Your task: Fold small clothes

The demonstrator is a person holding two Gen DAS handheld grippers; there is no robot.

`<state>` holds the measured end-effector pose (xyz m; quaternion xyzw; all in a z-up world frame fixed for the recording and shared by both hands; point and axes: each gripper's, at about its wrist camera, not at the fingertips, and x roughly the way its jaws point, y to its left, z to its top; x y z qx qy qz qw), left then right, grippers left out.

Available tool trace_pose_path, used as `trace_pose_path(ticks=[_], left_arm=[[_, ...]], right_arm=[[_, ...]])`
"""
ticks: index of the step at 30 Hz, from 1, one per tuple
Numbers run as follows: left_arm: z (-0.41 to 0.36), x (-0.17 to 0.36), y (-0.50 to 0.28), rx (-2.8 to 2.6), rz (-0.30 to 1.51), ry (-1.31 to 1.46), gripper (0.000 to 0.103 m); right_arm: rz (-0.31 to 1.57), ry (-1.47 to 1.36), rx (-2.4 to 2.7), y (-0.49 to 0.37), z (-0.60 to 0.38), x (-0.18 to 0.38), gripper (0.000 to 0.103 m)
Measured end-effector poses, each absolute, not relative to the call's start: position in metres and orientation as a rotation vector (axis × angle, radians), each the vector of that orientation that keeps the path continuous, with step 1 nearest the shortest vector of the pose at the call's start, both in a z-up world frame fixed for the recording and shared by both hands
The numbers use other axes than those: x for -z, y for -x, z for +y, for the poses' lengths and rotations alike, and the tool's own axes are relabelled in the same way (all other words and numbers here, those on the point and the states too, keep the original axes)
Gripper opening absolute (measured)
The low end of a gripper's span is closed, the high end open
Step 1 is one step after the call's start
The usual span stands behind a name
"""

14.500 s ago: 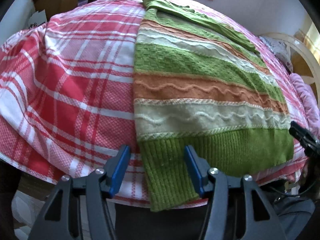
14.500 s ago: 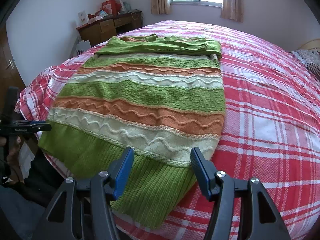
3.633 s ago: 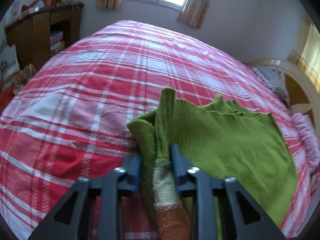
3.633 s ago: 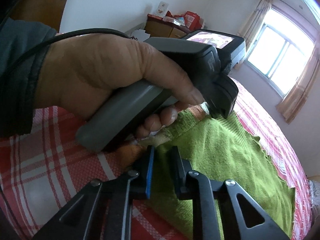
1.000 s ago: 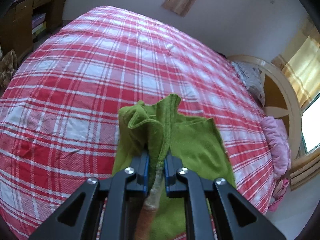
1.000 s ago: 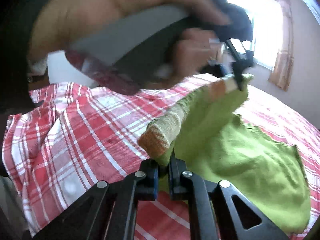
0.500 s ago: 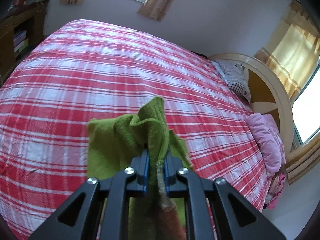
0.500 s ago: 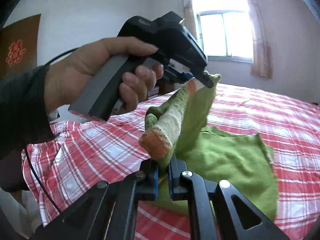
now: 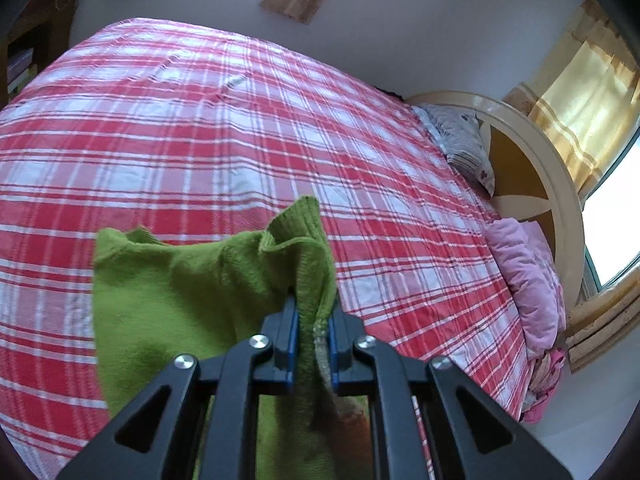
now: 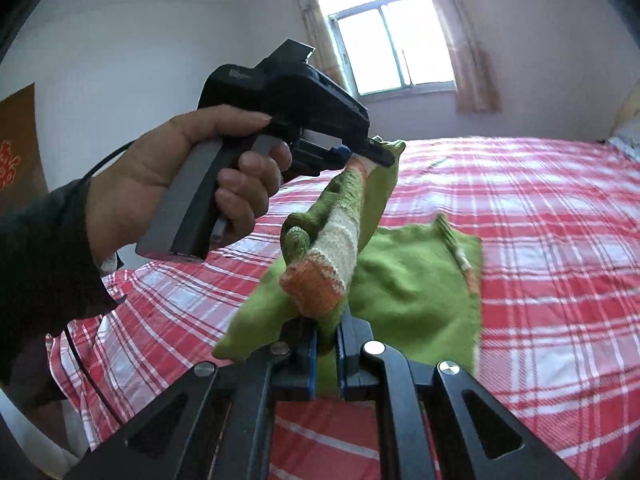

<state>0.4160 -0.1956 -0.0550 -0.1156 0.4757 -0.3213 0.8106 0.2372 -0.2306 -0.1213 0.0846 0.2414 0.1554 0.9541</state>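
The green, orange and cream striped knit sweater (image 9: 192,292) is lifted above the red plaid bed (image 9: 240,120), folded, its green ribbed part hanging down. My left gripper (image 9: 312,328) is shut on one bunched edge of it. My right gripper (image 10: 326,340) is shut on the other end of that edge, where the sweater (image 10: 412,284) shows its orange and cream stripes. In the right wrist view the left gripper (image 10: 374,154) and the hand holding it sit up and left, the edge stretched between both grippers.
The bed (image 10: 560,220) spreads wide to the right. A round cream headboard (image 9: 536,152) with a patterned pillow (image 9: 464,148) and a pink blanket (image 9: 528,276) lie at the far right. A window (image 10: 388,48) with curtains is behind.
Both grippers have lifted the held sweater edge higher and swung toward the headboard side. The hanging green part trails lower over the bed.
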Motion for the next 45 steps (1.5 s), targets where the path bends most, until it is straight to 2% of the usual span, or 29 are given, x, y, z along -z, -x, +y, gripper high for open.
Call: trace_pose_path(ticks=[11,16,19,20,21,23,25,26,27,28,29,30,32,35,37,39,41,42,43,44,45], left_arm=[[-0.249,0.097,-0.416,0.704,1.064,0.199,0.012],[-0.260,0.097,-0.404,0.736,1.028,0.192,0.018],[-0.248,0.084,-0.391,0.744,0.963,0.170,0.028],[-0.243,0.081,-0.387,0.748,0.947,0.162,0.038],[-0.237,0.079,-0.381,0.737,0.925,0.142,0.053],[-0.219,0.077,-0.366,0.690,0.854,0.078,0.064],[-0.201,0.079,-0.350,0.619,0.790,-0.025,0.064],[-0.194,0.081,-0.344,0.600,0.767,-0.055,0.065],[-0.185,0.084,-0.337,0.573,0.744,-0.087,0.069],[-0.175,0.087,-0.330,0.536,0.720,-0.118,0.071],[-0.164,0.090,-0.322,0.512,0.694,-0.136,0.076],[-0.156,0.094,-0.318,0.499,0.680,-0.144,0.083],[-0.142,0.105,-0.309,0.464,0.670,-0.166,0.087],[-0.134,0.121,-0.305,0.458,0.694,-0.180,0.087],[-0.131,0.128,-0.305,0.465,0.717,-0.149,0.087],[-0.130,0.134,-0.304,0.469,0.726,-0.123,0.090],[-0.132,0.142,-0.299,0.480,0.730,-0.118,0.094],[-0.132,0.144,-0.299,0.489,0.742,-0.118,0.095],[-0.131,0.145,-0.299,0.498,0.747,-0.110,0.095],[-0.126,0.144,-0.297,0.504,0.744,-0.094,0.097],[-0.123,0.144,-0.299,0.508,0.747,-0.075,0.101]], right_arm=[[0.559,-0.295,-0.255,-0.232,-0.278,0.154,0.006],[0.608,-0.385,-0.238,-0.235,-0.297,0.170,0.006],[0.636,-0.414,-0.227,-0.237,-0.302,0.176,0.007],[0.654,-0.431,-0.230,-0.238,-0.304,0.179,0.007],[0.662,-0.447,-0.230,-0.238,-0.306,0.182,0.008],[0.664,-0.478,-0.228,-0.235,-0.311,0.185,0.018],[0.662,-0.507,-0.229,-0.231,-0.316,0.188,0.026],[0.653,-0.512,-0.203,-0.227,-0.319,0.187,0.040],[0.645,-0.514,-0.172,-0.225,-0.320,0.186,0.067],[0.613,-0.523,-0.123,-0.216,-0.325,0.181,0.074],[0.579,-0.524,-0.098,-0.211,-0.328,0.177,0.075],[0.538,-0.511,-0.057,-0.205,-0.330,0.169,0.075],[0.488,-0.463,-0.039,-0.204,-0.328,0.152,0.075],[0.489,-0.417,-0.114,-0.225,-0.317,0.127,0.075],[0.548,-0.412,-0.206,-0.257,-0.306,0.117,0.071],[0.649,-0.417,-0.237,-0.298,-0.300,0.119,0.052],[0.733,-0.466,-0.255,-0.334,-0.302,0.130,0.051],[0.759,-0.491,-0.264,-0.344,-0.304,0.135,0.044],[0.817,-0.520,-0.285,-0.361,-0.304,0.144,0.034],[0.837,-0.508,-0.271,-0.365,-0.302,0.149,0.011],[0.827,-0.473,-0.244,-0.365,-0.301,0.147,0.011]])
